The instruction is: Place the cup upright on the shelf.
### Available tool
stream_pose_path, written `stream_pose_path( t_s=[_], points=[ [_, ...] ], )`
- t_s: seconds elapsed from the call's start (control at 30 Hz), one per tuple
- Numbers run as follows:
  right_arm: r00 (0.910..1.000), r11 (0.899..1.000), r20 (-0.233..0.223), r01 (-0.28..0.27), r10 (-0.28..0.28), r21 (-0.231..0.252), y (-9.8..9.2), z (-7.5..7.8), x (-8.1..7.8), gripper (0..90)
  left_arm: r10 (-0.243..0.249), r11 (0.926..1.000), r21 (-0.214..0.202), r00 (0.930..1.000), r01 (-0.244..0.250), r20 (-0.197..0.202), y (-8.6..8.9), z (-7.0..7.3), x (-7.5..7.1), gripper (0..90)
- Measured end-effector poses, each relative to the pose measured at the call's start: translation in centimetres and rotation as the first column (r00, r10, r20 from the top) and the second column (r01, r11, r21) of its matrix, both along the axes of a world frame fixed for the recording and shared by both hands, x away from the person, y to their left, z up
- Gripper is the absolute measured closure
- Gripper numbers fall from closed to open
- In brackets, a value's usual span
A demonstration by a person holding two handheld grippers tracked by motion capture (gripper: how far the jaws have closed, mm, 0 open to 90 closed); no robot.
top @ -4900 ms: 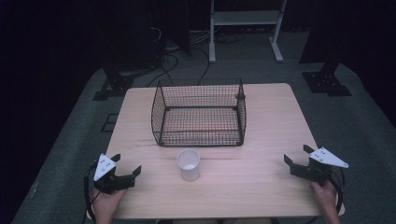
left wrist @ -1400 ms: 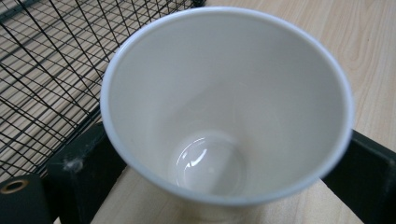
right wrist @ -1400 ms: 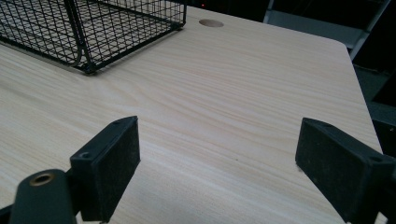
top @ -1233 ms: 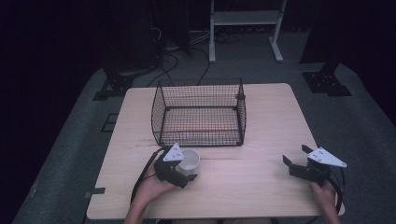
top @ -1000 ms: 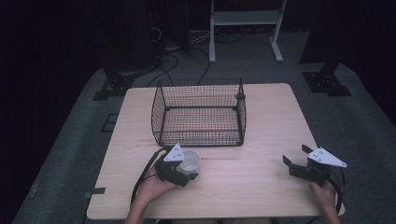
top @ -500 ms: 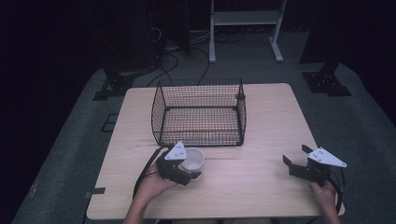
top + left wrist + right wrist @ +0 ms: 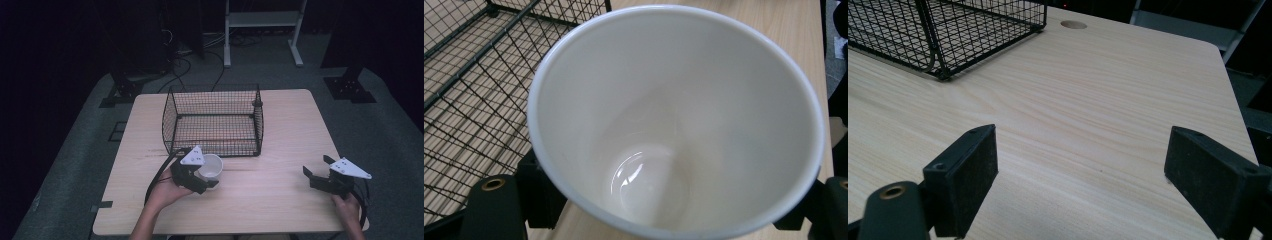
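The left gripper (image 7: 200, 175) has its two black jaws closed against opposite sides of a white cup (image 7: 210, 166), gripping it below the rim. In the left gripper view the cup's (image 7: 674, 125) open mouth faces the camera, tipped toward it, and it is empty, with a glossy bottom. A grip across the body rather than on the rim likely suits a light, thin-walled cup: it holds steady without pinching the lip out of shape.

The cup sits just in front of the wire basket (image 7: 215, 120), near its front left corner, and I cannot tell whether its base rests on the table (image 7: 280, 200) or is just lifted. The basket is open at the top and nothing shows inside it, so the short path from cup to basket looks like the reason the cup is taken here: up over the front wall and down inside would be the likely next move.

The right gripper (image 7: 325, 175) is well to the right of the basket, near the table's front right corner. Its jaws stand wide apart with nothing between them but bare wood, as the right gripper view shows, the basket's (image 7: 943, 30) corner lying far ahead. It appears parked out of the way, leaving the work to the other hand.
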State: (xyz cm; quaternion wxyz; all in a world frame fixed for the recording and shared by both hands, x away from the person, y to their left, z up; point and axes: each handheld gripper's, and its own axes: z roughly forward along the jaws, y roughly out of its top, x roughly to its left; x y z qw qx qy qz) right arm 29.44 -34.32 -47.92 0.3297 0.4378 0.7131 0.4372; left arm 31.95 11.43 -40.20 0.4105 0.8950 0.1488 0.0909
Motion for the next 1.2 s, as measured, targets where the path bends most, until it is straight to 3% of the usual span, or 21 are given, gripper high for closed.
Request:
stream_pose_path(
  t_s=[1.2],
  points=[
    [1.0,1.0,-0.003,0.004,-0.004,-0.005,0.1,0.0,0.0,13.1,-0.07,0.9973,0.022,0.9971,0.07,0.029,-1.3,6.2,2.7,21.3]
  ],
)
